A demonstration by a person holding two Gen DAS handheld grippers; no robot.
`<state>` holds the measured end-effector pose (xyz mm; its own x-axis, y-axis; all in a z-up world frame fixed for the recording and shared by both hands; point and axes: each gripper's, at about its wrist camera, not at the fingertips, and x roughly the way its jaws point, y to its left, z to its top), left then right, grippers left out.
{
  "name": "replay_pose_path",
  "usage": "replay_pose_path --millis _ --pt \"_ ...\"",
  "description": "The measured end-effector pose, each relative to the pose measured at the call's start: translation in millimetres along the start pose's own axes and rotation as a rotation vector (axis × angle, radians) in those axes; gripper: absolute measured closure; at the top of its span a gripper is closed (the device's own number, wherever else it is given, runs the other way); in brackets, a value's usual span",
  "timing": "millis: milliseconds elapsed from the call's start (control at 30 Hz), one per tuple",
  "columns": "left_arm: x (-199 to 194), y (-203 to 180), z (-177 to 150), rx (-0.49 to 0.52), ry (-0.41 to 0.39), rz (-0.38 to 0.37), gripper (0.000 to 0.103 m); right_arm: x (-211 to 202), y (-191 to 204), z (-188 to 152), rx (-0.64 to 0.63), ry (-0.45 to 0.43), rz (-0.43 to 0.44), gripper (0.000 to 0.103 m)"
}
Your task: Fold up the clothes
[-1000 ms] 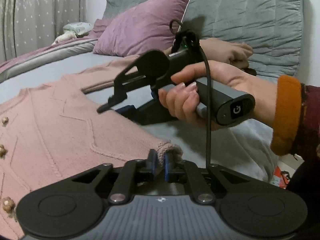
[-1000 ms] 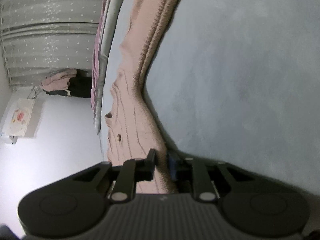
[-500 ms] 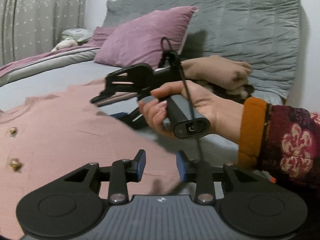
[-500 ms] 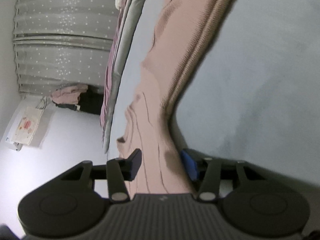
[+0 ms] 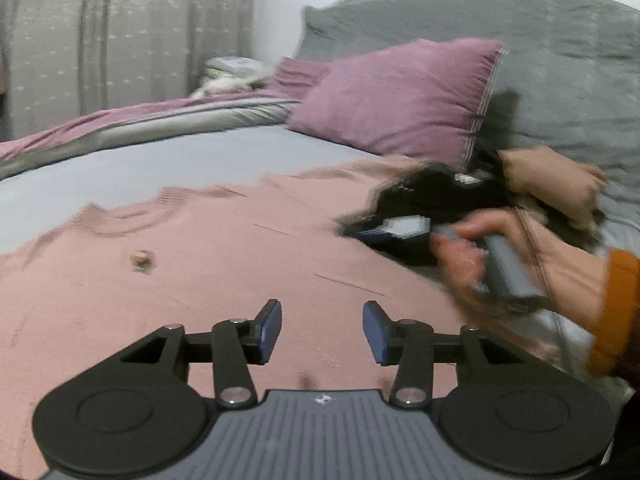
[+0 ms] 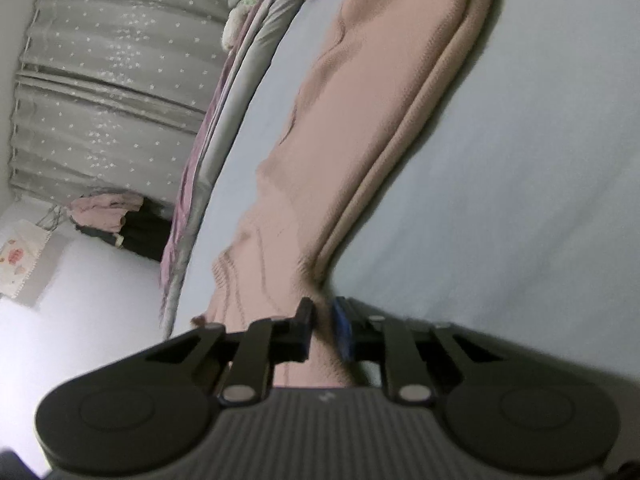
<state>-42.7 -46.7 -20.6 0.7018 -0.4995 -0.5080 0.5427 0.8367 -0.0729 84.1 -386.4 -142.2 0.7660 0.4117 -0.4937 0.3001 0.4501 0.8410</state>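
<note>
Pink sweater (image 5: 240,272) on bed: left gripper (image 5: 322,330) wide open, empty; right gripper (image 6: 322,330) pinching its edge — lift evenly.

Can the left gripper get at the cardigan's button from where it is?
Probably yes. The left gripper is open over the pink cardigan, and the button lies ahead to its left with only flat knit between. The right gripper is off to the right.

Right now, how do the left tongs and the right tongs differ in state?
The left tongs are open, blue pads spread apart with nothing between them, hovering above the pink knitted cardigan. The right tongs are shut on a fold of that cardigan, fabric pinched between the pads. The right tongs are motion-blurred in the left view. Both are black with blue pads, above the grey bedsheet.
</note>
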Motion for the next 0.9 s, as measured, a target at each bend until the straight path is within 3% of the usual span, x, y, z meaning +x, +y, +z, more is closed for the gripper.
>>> replay_pose_path --millis 133,300,500,633,767,900 --pt "2.6 31.3 -6.1 -0.036 -0.020 0.082 0.050 -21.8 -3.1 1.7 -0.040 -0.049 -0.047 0.086" --pt "14.7 62.4 -14.7 -0.067 -0.013 0.177 0.042 -32.0 43.8 -18.7 -0.296 -0.104 -0.103 0.049" --pt "36.6 83.8 -23.3 -0.066 0.041 0.250 0.039 -16.1 107.4 -78.5 -0.684 -0.087 -0.110 0.017" --pt "40.8 100.6 -29.6 -0.146 0.064 0.225 0.031 7.0 125.4 -118.7 -0.903 -0.033 -0.164 0.009" --pt "37.3 111.0 -33.4 -0.196 0.069 0.222 0.025 25.4 125.4 -139.9 -1.067 0.008 -0.276 0.003" --pt "33.8 114.1 -38.1 -0.184 0.094 0.192 0.023 23.6 119.3 -138.8 -1.056 0.011 -0.272 0.000"
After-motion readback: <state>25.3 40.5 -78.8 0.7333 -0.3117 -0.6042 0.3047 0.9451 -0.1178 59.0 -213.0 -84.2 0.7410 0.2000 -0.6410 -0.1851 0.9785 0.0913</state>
